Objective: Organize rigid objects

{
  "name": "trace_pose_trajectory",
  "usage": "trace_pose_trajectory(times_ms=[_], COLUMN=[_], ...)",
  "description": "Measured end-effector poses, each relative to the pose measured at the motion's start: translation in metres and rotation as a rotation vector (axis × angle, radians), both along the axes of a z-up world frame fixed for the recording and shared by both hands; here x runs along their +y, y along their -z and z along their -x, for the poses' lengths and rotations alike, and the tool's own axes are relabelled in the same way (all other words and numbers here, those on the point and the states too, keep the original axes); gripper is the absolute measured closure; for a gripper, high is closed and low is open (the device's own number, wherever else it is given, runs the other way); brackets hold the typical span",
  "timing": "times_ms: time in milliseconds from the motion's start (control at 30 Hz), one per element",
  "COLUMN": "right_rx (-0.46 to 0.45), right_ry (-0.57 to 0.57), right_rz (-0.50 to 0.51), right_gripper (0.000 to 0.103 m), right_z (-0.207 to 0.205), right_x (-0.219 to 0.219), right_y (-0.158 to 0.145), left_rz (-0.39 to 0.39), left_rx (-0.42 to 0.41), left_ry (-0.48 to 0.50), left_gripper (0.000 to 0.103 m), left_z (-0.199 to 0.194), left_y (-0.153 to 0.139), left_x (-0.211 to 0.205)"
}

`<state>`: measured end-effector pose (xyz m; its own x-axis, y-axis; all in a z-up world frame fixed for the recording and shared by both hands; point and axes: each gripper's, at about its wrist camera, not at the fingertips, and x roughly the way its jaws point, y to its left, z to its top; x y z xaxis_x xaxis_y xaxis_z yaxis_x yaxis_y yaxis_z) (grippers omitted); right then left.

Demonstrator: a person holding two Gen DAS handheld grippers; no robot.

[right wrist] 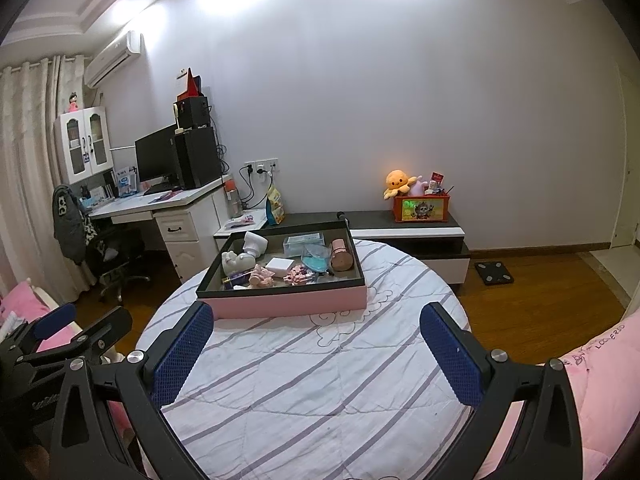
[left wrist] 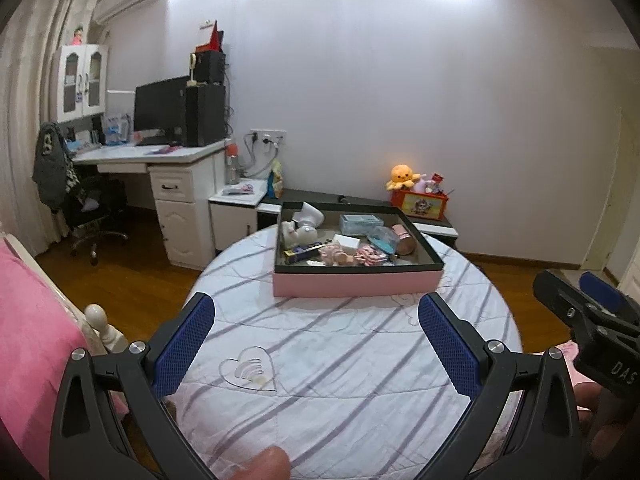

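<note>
Both the left gripper (left wrist: 316, 344) and right gripper (right wrist: 316, 354) hover spread wide and empty, well short of the pink-sided, dark-rimmed shallow tray (right wrist: 288, 306) at the far middle of the striped quilt (right wrist: 320, 392), its jumbled small rigid objects (right wrist: 292, 264) already inside, fitting either sorting pending or just finished.

Probably bedroom: quilt (right wrist: 304, 380), desk (left wrist: 160, 154), curtains (left wrist: 24, 120)

The left gripper (left wrist: 316, 340) and right gripper (right wrist: 316, 344) hover side by side, fingers spread wide (nothing between the blue pads).
</note>
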<state>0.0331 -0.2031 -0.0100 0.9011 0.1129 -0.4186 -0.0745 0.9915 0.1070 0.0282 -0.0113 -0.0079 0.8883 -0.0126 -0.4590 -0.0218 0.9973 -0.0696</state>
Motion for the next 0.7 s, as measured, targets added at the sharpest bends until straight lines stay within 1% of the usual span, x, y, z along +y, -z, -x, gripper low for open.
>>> trace_pose_trajectory(times_ms=[100,233,333,700], right_rx=[0.003,0.005,0.005,0.005], right_ry=[0.0,0.0,0.0,-0.012], right_rz=[-0.003,-0.003,-0.003,0.003], right_gripper=[0.0,0.0,0.0,0.0], right_z=[0.0001,0.0003,0.0001,0.0009], right_x=[0.0005,0.0015,0.0013,0.0031], right_y=[0.0004,0.002,0.0019,0.0048], left_rz=[-0.021,-0.005,-0.008,-0.012], left_rx=[-0.005,0.002,0.001,-0.03], left_ry=[-0.001,0.014,0.008,0.005], left_gripper=[0.0,0.0,0.0,0.0], left_z=[0.0013,0.0003,0.0006,0.0065], left_y=[-0.0002,0.0,-0.0003,-0.0053], left_x=[-0.0018,-0.0002,0.0007,0.0014])
